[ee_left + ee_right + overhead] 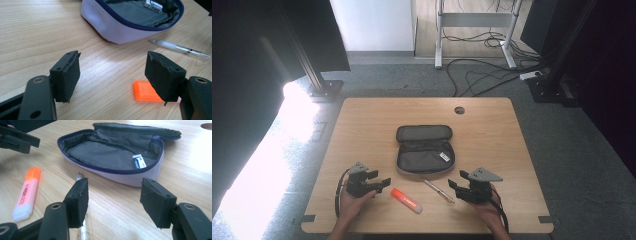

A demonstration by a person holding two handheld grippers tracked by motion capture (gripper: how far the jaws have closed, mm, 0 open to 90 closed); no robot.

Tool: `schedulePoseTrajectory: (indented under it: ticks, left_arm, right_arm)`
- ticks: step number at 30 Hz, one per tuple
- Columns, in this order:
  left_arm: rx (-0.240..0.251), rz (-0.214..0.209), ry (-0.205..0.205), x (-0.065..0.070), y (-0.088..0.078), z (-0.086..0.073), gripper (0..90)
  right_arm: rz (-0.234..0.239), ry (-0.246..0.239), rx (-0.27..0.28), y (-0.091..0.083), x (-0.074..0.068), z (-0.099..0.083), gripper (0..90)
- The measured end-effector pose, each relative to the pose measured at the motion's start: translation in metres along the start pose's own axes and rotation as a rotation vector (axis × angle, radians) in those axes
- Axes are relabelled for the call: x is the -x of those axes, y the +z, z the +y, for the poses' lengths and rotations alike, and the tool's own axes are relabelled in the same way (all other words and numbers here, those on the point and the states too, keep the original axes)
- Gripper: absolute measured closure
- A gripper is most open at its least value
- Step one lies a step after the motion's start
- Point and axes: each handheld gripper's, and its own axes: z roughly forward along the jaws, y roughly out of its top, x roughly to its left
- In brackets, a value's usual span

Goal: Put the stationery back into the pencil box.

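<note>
An open grey pencil case (424, 150) lies mid-table with a small white eraser (444, 156) inside it; the case (110, 152) and eraser (139, 161) also show in the right gripper view. An orange and white highlighter (406, 200) lies near the front edge, a clear pen (438, 189) to its right. My left gripper (381, 184) stands open just left of the highlighter, whose orange cap (145, 91) peeks from behind one pad. My right gripper (456, 185) is open beside the pen (82, 225), which runs under its left pad (80, 197). Nothing is held.
A round cable hole (459, 110) sits near the table's far edge. Beyond the table are desk legs (438, 35), loose cables (482, 75) on grey carpet and a dark frame post (319, 80). Bright glare covers the floor at the left.
</note>
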Motion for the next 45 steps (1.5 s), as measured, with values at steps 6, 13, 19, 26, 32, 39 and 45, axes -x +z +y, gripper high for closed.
schedulePoseTrajectory:
  ticks: [6,13,19,26,32,39,45]
  left_arm:
    - [-0.001,0.0,0.003,0.0,0.0,0.0,28.5]
    - [0.0,0.0,0.005,0.0,0.0,0.0,28.5]
    - [0.0,0.003,0.006,0.0,0.0,0.0,28.5]
    - [-0.003,0.004,0.008,-0.001,0.001,-0.001,28.5]
    - [-0.003,0.003,0.009,-0.001,0.001,-0.001,28.6]
    - [-0.005,0.002,0.01,-0.001,0.0,-0.001,28.6]
    - [-0.004,0.001,0.01,-0.001,-0.001,0.0,28.6]
  right_arm:
    - [0.012,0.002,-0.009,0.002,-0.003,-0.004,40.2]
    - [0.034,-0.006,-0.007,0.002,-0.01,-0.004,42.0]
    - [0.06,-0.026,-0.031,0.008,-0.019,-0.006,44.1]
    - [0.074,-0.039,-0.067,0.018,-0.024,-0.01,45.1]
    - [0.085,-0.049,-0.089,0.027,-0.028,-0.011,48.7]
    - [0.082,-0.059,-0.116,0.035,-0.032,-0.011,51.6]
    - [0.084,-0.062,-0.142,0.043,-0.034,-0.009,56.0]
